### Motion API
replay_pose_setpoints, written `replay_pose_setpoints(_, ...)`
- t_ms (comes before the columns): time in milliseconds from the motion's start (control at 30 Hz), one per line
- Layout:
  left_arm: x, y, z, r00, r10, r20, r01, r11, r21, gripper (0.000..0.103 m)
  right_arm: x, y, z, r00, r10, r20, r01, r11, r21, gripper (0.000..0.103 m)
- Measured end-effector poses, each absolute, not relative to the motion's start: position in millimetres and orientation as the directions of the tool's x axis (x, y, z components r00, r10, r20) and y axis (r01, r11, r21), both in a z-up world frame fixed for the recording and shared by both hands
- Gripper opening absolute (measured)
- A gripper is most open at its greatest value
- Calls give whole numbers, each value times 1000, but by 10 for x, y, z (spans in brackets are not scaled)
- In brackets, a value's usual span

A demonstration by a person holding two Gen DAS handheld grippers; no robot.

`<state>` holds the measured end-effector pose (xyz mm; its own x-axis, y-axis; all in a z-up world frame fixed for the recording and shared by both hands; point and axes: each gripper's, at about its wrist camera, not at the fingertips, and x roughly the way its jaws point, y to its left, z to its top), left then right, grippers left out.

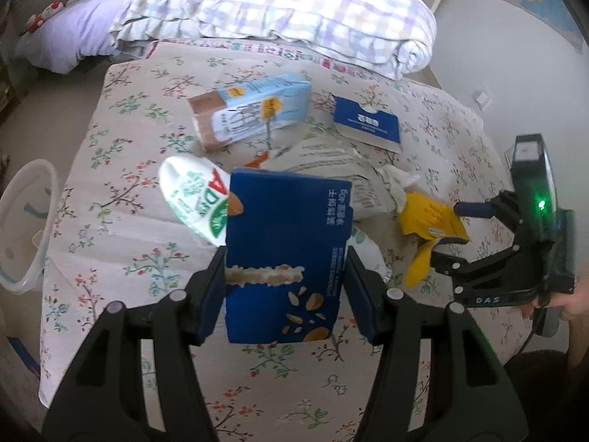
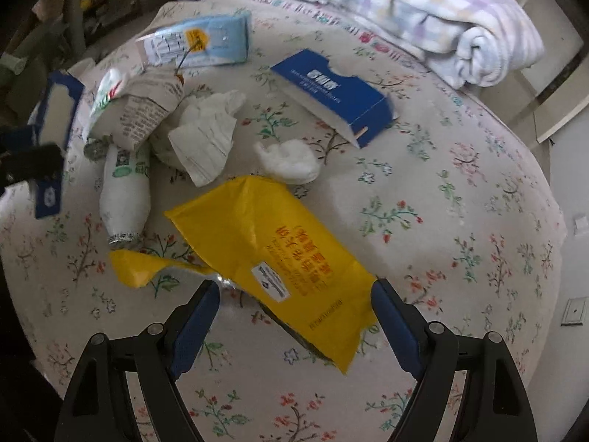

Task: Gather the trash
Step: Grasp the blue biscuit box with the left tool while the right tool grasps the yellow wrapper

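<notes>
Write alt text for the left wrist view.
The left gripper clamps a dark blue cardboard snack box above a floral bedspread strewn with packaging. At right, the right gripper reaches over a crumpled yellow plastic wrapper.

left hand-held gripper [image 1: 285, 276] | clamps blue carton [image 1: 283, 258] | likely above floral bed [image 1: 110, 191]

Home bedroom, floral bedsheet [image 1: 121, 221], folded quilt [image 1: 294, 14]

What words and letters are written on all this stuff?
"AD" on the white pouch.
"DAS" on the right gripper.
"40g" on the dark blue box; the rest of its print is too blurred.
Yellow bag: red Chinese print, too blurred.
</notes>
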<state>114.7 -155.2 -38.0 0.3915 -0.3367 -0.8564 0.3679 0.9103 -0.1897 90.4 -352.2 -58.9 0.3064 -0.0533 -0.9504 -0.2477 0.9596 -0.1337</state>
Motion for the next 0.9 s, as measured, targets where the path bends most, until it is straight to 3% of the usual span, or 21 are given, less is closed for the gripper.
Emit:
replay_pose_setpoints(333,1111,-1361,-320,403,-344,-848,345,915,-207,61,1057,-3569,-643,273,3,-962,-166,985,-44,82)
replay_pose_setpoints(633,1098,-1187,-261,411,-354,-840,326,918,-227,61,1134,-3889,-541,282,135,-950,23,989,148,46)
replay_pose_setpoints(733,1109,-1124,-232,417,-357,-836,314,920,-236,61,1151,-4035,-489,298,229,-927,96,959,268,23)
replay_pose_setpoints(900,1147,-996,-181,427,-373,-824,282,921,-270,61,1054,-4191,-332,360,274,-891,162,923,350,14)
